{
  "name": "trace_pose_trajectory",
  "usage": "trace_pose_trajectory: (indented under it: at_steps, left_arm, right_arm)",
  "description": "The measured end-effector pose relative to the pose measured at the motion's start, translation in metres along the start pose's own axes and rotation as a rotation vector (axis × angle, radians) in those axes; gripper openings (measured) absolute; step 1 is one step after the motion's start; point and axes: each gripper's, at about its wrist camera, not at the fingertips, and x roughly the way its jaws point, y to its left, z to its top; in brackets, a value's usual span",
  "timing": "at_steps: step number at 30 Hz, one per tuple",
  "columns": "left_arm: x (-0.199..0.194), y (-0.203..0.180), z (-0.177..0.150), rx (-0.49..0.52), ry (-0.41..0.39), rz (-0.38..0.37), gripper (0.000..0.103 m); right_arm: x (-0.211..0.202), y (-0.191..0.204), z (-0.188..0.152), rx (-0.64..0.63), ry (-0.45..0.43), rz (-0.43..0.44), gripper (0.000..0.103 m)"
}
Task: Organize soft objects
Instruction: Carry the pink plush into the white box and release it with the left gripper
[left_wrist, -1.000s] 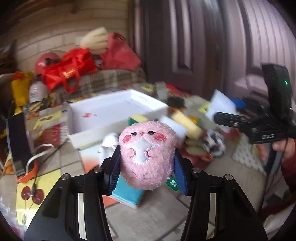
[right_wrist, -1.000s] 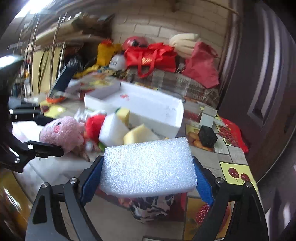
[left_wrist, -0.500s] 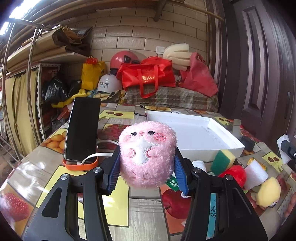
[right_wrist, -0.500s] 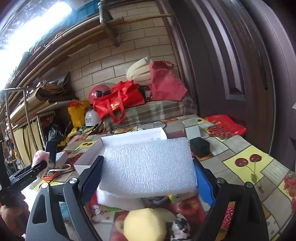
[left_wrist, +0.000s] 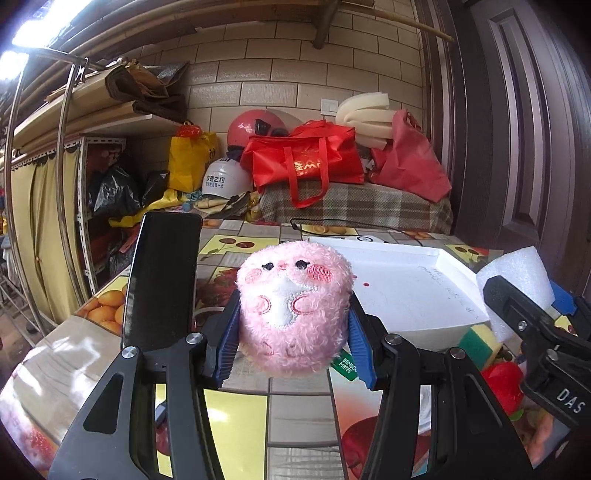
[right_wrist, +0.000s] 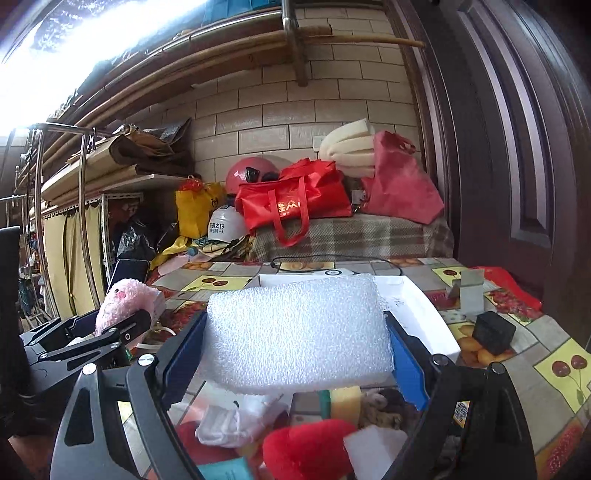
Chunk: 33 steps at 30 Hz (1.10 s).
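My left gripper (left_wrist: 293, 332) is shut on a fluffy pink plush toy (left_wrist: 293, 306) with an embroidered face, held above the table. In the right wrist view the same pink plush toy (right_wrist: 125, 301) and left gripper (right_wrist: 122, 325) appear at the left. My right gripper (right_wrist: 295, 343) is shut on a white foam block (right_wrist: 297, 332); that white foam block (left_wrist: 517, 273) and right gripper (left_wrist: 524, 295) show at the right edge of the left wrist view. A shallow white tray (left_wrist: 402, 291) lies on the table ahead of both grippers; its white tray rim (right_wrist: 424, 314) shows behind the foam.
A black phone (left_wrist: 160, 280) stands upright to the left of the plush. Under the right gripper lie a red plush (right_wrist: 306, 450), a yellow sponge (right_wrist: 345, 400) and white cloth (right_wrist: 236, 417). A black box (right_wrist: 493, 330) sits right. Red bags (left_wrist: 306, 162) and helmets pile up behind the table.
Both grippers have swung round toward the white tray and now face the back wall. The right gripper with the foam has come in beside the left one. Both grips are unchanged.
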Motion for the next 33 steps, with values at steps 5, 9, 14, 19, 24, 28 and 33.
trace_pose_trajectory:
  at_steps: [5, 9, 14, 19, 24, 28, 33]
  left_arm:
    - [0.014, -0.004, 0.004, 0.007, 0.001, -0.026, 0.052]
    - [0.025, -0.008, 0.01, 0.01, 0.0, -0.045, 0.052]
    - [0.041, -0.02, 0.016, 0.03, -0.007, -0.059, 0.052]
    - [0.062, -0.033, 0.022, 0.04, 0.003, -0.086, 0.052]
    - [0.079, -0.041, 0.026, 0.054, 0.024, -0.118, 0.052]
    - [0.089, -0.048, 0.028, 0.074, 0.049, -0.145, 0.052]
    - [0.106, -0.056, 0.03, 0.087, 0.096, -0.169, 0.052]
  right_arm:
    - [0.025, -0.036, 0.001, 0.088, 0.029, -0.076, 0.09]
    - [0.026, -0.086, 0.003, 0.15, 0.008, -0.221, 0.09]
    - [0.025, -0.134, -0.001, 0.26, 0.037, -0.316, 0.09]
    - [0.026, -0.118, 0.001, 0.225, 0.041, -0.248, 0.09]
    - [0.042, -0.087, 0.005, 0.15, 0.069, -0.187, 0.09]
    - [0.061, -0.091, 0.006, 0.172, 0.088, -0.22, 0.09]
    - [0.084, -0.099, 0.008, 0.185, 0.128, -0.253, 0.09]
